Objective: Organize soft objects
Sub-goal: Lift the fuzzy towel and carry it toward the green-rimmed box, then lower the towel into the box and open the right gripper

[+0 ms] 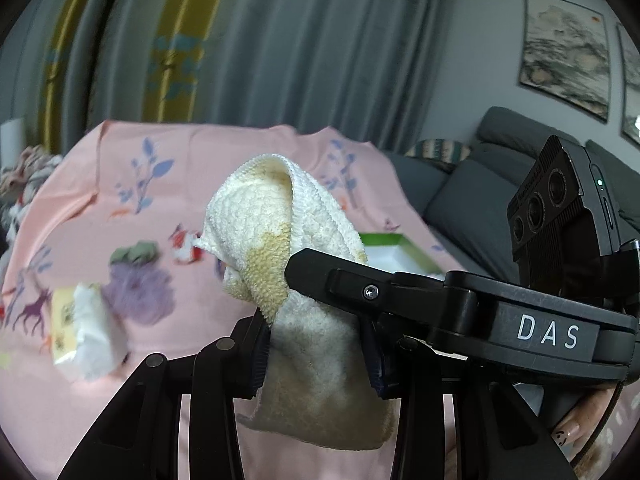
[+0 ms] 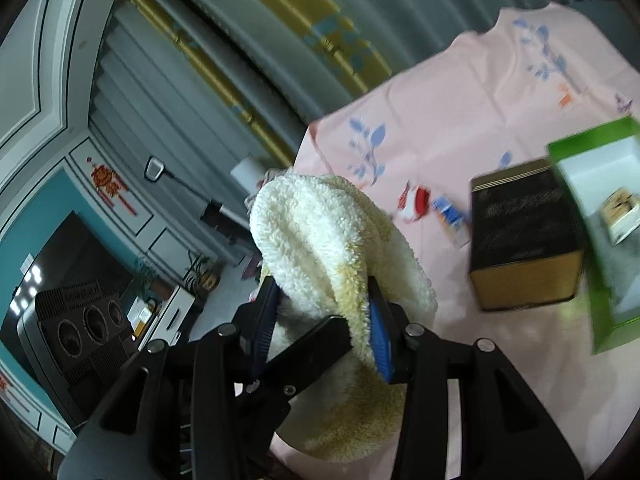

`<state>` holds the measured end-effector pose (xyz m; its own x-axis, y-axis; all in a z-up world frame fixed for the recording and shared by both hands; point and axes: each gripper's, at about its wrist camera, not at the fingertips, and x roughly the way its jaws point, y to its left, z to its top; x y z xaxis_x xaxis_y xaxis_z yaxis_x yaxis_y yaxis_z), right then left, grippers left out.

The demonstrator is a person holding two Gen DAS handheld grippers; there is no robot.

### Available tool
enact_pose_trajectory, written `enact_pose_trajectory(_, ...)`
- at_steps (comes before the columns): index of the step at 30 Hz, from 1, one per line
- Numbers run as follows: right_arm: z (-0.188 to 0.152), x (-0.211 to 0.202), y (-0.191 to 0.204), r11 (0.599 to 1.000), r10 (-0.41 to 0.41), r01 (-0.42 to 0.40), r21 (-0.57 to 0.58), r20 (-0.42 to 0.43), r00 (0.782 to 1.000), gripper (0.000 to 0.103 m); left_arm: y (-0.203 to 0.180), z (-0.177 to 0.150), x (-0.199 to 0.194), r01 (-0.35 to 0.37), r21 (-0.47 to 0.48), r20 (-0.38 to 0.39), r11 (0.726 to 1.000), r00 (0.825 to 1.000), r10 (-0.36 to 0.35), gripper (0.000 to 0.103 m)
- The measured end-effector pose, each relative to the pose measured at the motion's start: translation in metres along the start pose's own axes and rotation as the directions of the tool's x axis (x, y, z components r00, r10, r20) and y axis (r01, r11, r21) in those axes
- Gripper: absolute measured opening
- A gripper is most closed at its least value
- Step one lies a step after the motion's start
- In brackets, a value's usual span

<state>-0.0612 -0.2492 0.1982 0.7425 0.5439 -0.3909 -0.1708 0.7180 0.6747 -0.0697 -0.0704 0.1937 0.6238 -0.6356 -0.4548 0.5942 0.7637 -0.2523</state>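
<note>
A cream fluffy towel [image 1: 304,340] with yellow patches hangs between both grippers above the pink printed cloth [image 1: 168,184]. My left gripper [image 1: 316,340] is shut on the towel's lower part. My right gripper reaches in from the right of the left wrist view, its finger [image 1: 320,272] lying against the towel. In the right wrist view my right gripper [image 2: 324,320] is shut on the towel [image 2: 320,232], and a left gripper finger [image 2: 308,348] crosses below. A purple fluffy object [image 1: 136,288] and a white cloth [image 1: 94,328] lie on the pink cloth at left.
A green box [image 2: 600,248] with a white inside holds a small carton and stands at the right of the table. A black and gold box [image 2: 524,236] stands beside it. A small blue and white packet [image 2: 450,214] lies nearby. A grey sofa [image 1: 472,200] is behind, curtains beyond.
</note>
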Motion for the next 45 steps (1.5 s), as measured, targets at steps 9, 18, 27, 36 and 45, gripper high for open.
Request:
enact_pose_trajectory(9,0.04,-0.043,-0.028,0.997,-0.065,0.061,0.039,0.088,0.994,0.042,-0.052,0.038,0.036,0.065,0.079,-0.013,0.995,0.998,-0.064,0.04)
enact_pose_trajectory(18,0.087,-0.084,-0.066,0.98,-0.196,0.195,0.023,0.193,0.961,0.043,-0.105,0.076,0.095,0.149,0.157,-0.008,0.976,0.989,-0.15,0.04)
enact_pose_trajectory(27,0.114,-0.094,-0.152,0.963,-0.258,0.23,0.14,0.226,0.939,0.043,-0.142,0.084,0.18,0.187,0.177,-0.086,0.966,0.981,-0.174,0.04)
enact_pose_trajectory(36,0.114,-0.091,-0.21,0.913,-0.347,0.278,0.3,0.207,0.915,0.041,-0.158,0.071,0.244,0.225,0.181,-0.197,0.957,0.962,-0.188,0.04)
enact_pose_trajectory(45,0.104,-0.079,-0.263,0.878,-0.324,0.219,0.426,0.191,0.927,0.037,-0.164,0.056,0.29,0.195,0.196,-0.285,0.961,0.949,-0.135,0.04)
